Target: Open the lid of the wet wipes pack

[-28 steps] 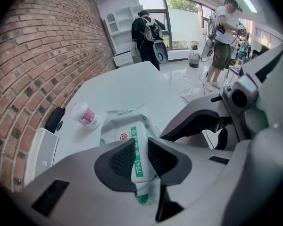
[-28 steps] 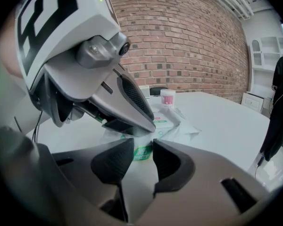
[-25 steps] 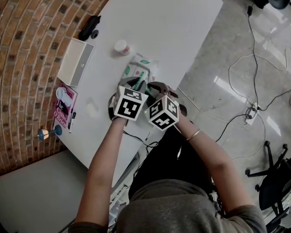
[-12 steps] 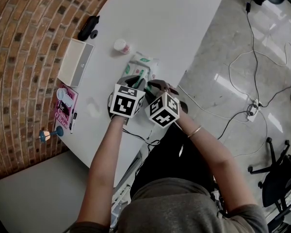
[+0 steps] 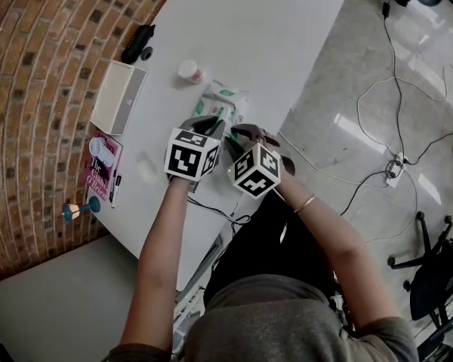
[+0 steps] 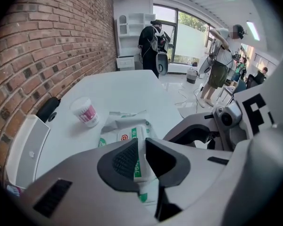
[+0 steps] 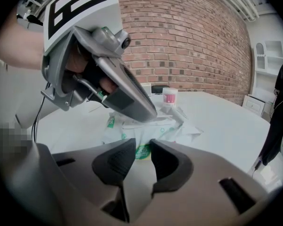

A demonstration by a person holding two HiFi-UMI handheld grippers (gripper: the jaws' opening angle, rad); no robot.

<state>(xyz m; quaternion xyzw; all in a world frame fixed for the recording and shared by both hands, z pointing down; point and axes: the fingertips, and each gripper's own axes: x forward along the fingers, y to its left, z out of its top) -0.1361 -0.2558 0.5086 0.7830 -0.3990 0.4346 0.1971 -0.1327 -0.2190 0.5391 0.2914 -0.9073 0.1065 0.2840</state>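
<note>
Two grippers: side by side, both low over the near end of the wet wipes pack [image 5: 225,99].
Left gripper [image 6: 141,146]: jaws closing, down to a narrow slit now, and the pack's printed face shows through it.
Right gripper [image 7: 142,147]: closing as well, with a wider gap; the pack's green-marked near edge sits between the tips, and the pads aren't pressing on it.
Pack: crinkled, lying flat near the edge of the white table [image 5: 264,29].
Further out: a small cup [image 5: 189,72] stands upright just past the pack; a white box [image 5: 118,95] and a pink book [image 5: 100,164] lie along the brick wall [image 5: 30,66] side.
</note>
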